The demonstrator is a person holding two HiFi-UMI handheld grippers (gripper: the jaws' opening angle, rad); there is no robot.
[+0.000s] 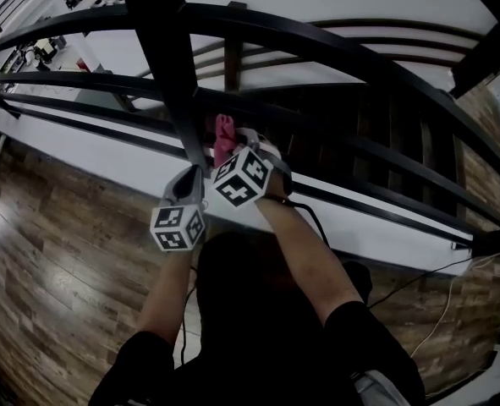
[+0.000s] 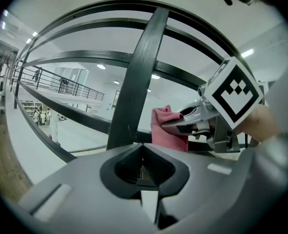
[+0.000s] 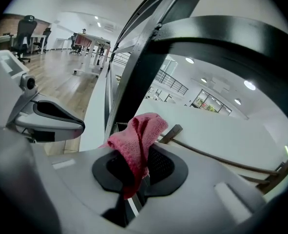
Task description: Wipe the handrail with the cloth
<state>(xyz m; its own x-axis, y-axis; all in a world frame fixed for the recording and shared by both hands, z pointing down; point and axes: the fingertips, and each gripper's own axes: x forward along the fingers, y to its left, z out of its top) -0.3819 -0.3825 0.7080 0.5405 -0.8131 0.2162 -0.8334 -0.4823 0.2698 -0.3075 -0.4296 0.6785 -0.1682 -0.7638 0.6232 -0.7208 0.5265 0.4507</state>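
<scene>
1. We see the right gripper [image 3: 133, 189] pinching the pink cloth [image 3: 138, 138] by its lower end, with the rest bunched loose above the jaws.
2. The left gripper [image 2: 142, 179] has its jaws pressed together on nothing, just beside the right one.
3. The cloth sits by the upright post [image 1: 172, 74] of the black handrail [image 1: 334, 53], near a lower bar. We can't tell if it touches.
4. Risks, as we judge them: rubbing could drag the cloth out of the thin pinch, the bunched cloth may wipe little, and either gripper could knock the post.
</scene>
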